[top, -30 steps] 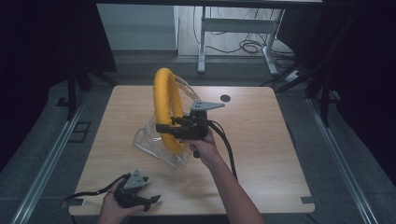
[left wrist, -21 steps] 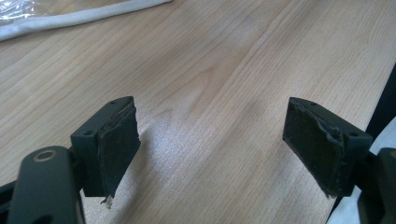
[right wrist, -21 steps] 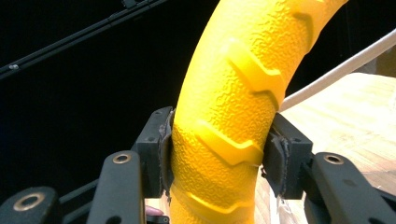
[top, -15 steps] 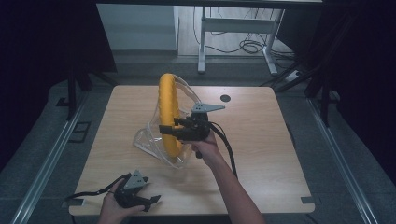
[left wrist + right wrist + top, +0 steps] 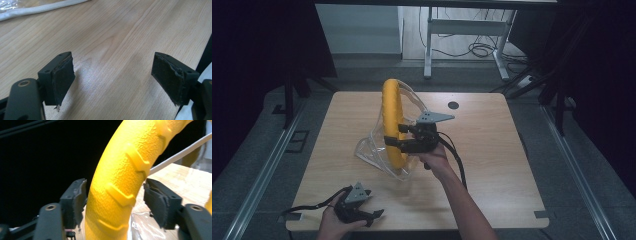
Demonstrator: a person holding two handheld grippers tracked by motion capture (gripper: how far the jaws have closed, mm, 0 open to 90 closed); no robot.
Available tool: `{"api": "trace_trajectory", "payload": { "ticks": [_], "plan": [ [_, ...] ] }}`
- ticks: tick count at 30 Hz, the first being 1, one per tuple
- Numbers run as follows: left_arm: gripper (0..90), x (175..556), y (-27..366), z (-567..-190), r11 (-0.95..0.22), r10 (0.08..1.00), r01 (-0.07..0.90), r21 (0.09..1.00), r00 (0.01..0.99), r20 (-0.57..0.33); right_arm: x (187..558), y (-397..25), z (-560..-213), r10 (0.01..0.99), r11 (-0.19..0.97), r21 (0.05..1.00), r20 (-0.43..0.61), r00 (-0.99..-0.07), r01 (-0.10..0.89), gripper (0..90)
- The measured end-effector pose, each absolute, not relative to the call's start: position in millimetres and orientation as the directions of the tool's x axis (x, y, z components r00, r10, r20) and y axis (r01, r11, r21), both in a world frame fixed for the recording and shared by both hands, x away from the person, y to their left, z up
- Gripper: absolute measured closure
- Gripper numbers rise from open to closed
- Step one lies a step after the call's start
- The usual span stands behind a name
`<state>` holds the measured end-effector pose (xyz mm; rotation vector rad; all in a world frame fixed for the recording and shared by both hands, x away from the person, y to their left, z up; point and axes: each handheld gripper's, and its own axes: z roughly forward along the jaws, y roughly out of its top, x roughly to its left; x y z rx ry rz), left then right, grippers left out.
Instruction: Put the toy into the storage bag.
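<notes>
From high up, I am seeing the yellow ring (image 5: 391, 122) standing upright on edge mid-surface (image 5: 492, 150), inside a clear bag (image 5: 369, 150). My right tool (image 5: 393, 138) is straddling the ring. My left tool (image 5: 374, 216) is resting near the front edge.

In the left gripper view, its jaws are spread wide over bare wood.

In the right gripper view, the right tool's jaws are sitting on both sides of the ring (image 5: 125, 170), not quite squeezing it.

I work in what looks like a lab or test room. My worktop (image 5: 492, 165) is a plain light-wood board standing alone on a grey floor (image 5: 257, 150), with metal rails (image 5: 259, 172) running along both sides. Dark curtains or panels close in the left and right. Behind the worktop stands a white metal desk frame (image 5: 464, 30), and loose cables (image 5: 479, 49) lie on the floor under it.
</notes>
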<state>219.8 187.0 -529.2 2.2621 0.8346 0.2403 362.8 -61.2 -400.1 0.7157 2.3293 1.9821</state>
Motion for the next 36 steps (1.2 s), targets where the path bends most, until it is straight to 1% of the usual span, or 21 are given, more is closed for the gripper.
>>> {"api": "trace_trajectory", "payload": {
  "ticks": [1, 2, 3, 12, 19, 20, 21, 27, 36],
  "plan": [
    [18.3, 219.8, 186.9, -529.3, -0.545, 0.629, 0.499, 0.673, 0.775, -0.064, 362.8, -61.2, -400.1, 0.338, 0.100, 0.936, 0.287, -0.896, 0.338, 31.2],
    [18.3, 219.8, 186.9, -529.3, -0.546, 0.629, 0.499, 0.673, 0.775, -0.064, 359.5, -63.2, -399.8, 0.347, 0.110, 0.939, 0.272, -0.898, 0.327, 28.8],
    [18.3, 219.7, 186.9, -529.3, -0.546, 0.629, 0.499, 0.673, 0.775, -0.065, 357.8, -64.7, -399.6, 0.351, 0.115, 0.939, 0.266, -0.898, 0.323, 28.4],
    [18.3, 219.2, 186.8, -530.0, -0.547, 0.631, 0.499, 0.672, 0.773, -0.060, 344.3, -85.5, -403.3, 0.375, 0.151, 0.947, 0.210, -0.903, 0.283, 28.0],
    [18.3, 219.5, 188.2, -528.3, -0.546, 0.635, 0.495, 0.676, 0.771, -0.052, 329.5, -122.2, -414.3, 0.434, 0.215, 0.944, 0.136, -0.890, 0.249, 29.0],
    [18.3, 219.6, 188.2, -528.2, -0.545, 0.636, 0.495, 0.676, 0.770, -0.052, 329.5, -122.2, -414.3, 0.434, 0.215, 0.944, 0.136, -0.890, 0.249, 29.0],
    [18.3, 219.8, 188.1, -528.4, -0.546, 0.636, 0.495, 0.676, 0.770, -0.050, 326.0, -132.6, -418.9, 0.450, 0.228, 0.942, 0.123, -0.884, 0.246, 29.2],
    [18.3, 219.9, 187.6, -528.9, -0.545, 0.639, 0.499, 0.674, 0.768, -0.052, 318.7, -155.8, -434.7, 0.488, 0.254, 0.932, 0.108, -0.866, 0.260, 29.5],
    [18.3, 220.0, 187.1, -529.4, -0.543, 0.641, 0.503, 0.673, 0.765, -0.054, 311.0, -182.6, -470.5, 0.545, 0.309, 0.896, 0.109, -0.831, 0.320, 30.2]
  ]
}}
